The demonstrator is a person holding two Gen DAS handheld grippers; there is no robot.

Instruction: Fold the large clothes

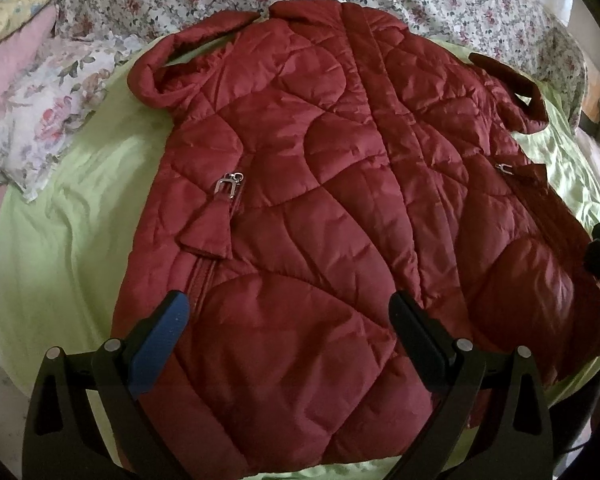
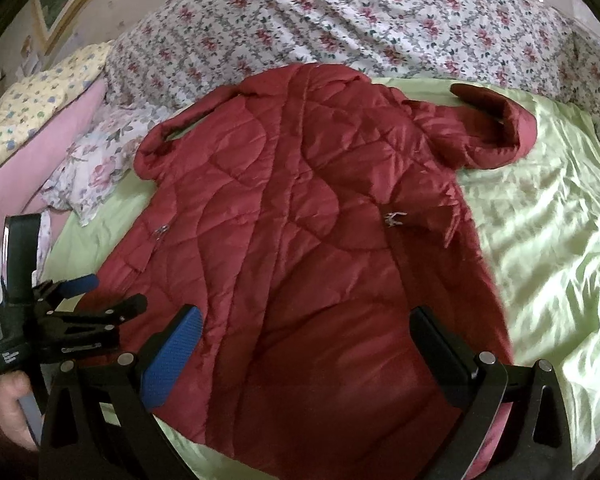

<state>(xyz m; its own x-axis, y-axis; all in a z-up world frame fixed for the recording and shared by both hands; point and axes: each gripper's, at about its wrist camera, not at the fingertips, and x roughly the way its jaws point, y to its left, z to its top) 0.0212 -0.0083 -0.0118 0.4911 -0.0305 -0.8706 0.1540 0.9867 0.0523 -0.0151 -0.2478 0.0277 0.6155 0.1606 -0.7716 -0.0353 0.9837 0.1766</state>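
- One dark red quilted puffer jacket point(image 1: 320, 184) lies spread front-up across the middle of the bed, on a pale green satin sheet point(image 1: 72, 240); its collar points to the far edge and its hem to the near edge
- Both sleeves are bent: the one toward the bed's left edge point(image 1: 188, 52) curls back beside the shoulder, the one toward the right edge point(image 2: 496, 128) curls over so its darker lining shows
- Two metal zip pulls show on the front pockets, one on the left point(image 1: 230, 186) with a red fabric tab touching it, one on the right point(image 1: 504, 169)
- The left tongs point(image 1: 288, 320) hang above the hem with their jaws spread wide, pinching nothing; one pad is blue point(image 1: 162, 344)
- The right tongs point(image 2: 304, 340) hang above the hem nearer the bed's right edge, likewise spread and pinching nothing
- In the right wrist view the left tongs point(image 2: 112, 292) sit just off the jacket's left hem corner, with a person's hand point(image 2: 12, 412) on the handle
- A white quilt with red flowers point(image 2: 340, 24) covers the far side of the bed, and a floral pillow point(image 1: 40, 120) lies at the far left corner
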